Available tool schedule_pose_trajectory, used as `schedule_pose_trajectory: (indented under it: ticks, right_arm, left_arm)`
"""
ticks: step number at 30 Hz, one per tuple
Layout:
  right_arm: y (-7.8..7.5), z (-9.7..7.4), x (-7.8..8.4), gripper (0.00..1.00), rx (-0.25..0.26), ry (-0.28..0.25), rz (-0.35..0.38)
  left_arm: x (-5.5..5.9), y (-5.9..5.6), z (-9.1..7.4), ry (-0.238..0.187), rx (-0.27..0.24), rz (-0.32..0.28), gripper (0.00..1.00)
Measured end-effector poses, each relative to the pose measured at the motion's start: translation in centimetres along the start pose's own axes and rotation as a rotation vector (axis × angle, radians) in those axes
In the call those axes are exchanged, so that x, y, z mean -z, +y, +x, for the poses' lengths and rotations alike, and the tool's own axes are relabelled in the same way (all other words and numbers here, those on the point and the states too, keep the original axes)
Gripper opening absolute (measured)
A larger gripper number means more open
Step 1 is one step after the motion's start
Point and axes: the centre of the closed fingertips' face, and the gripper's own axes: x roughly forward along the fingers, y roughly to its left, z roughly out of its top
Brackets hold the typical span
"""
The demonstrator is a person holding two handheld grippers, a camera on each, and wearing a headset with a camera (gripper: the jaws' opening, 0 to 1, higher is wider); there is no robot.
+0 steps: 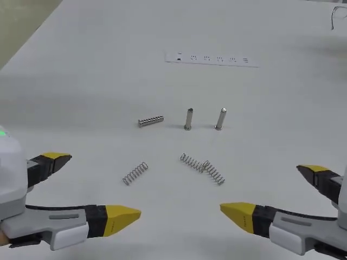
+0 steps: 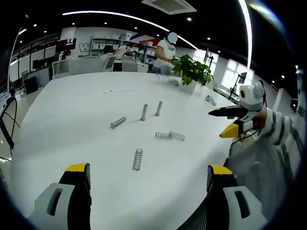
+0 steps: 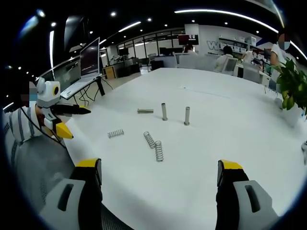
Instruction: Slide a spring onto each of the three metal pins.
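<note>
On the white counter ahead of me, none of the three pins wears a spring yet. Two of them stand upright on their wider heads, the middle pin and the right-hand pin, near each other with shafts pointing up. I judge that is how I want them, since a spring can be lowered straight over the top. The third pin lies on its side just to their left, so it would need standing up or holding before anything goes on it.

Nearer to me lie the springs: a single spring alone on the left, and a pair of springs touching at their ends. They may be snagged together, but I cannot tell.

The left gripper and the right gripper hover on my side of the springs, well apart. Each has its jaws spread wide and holds nothing. My guess is that the single spring is the easy first pick for the left side, as it lies clear of the others. A power strip sits far back, out of the way.
</note>
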Motion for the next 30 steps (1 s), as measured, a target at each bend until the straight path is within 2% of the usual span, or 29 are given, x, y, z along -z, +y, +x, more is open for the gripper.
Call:
schedule_pose_trajectory:
  ticks: [14, 30]
  right_arm:
    - [-0.2, 0.2, 0.2, 0.99, 0.0, 0.001, 0.016]
    - [-0.3, 0.0, 0.6, 0.98, 0.003, 0.008, 0.031]
  left_arm:
    - [-0.6, 0.2, 0.1, -0.014, -0.003, -0.006, 0.98]
    - [-1.2, 0.8, 1.1, 0.009, 0.01, 0.019, 0.98]
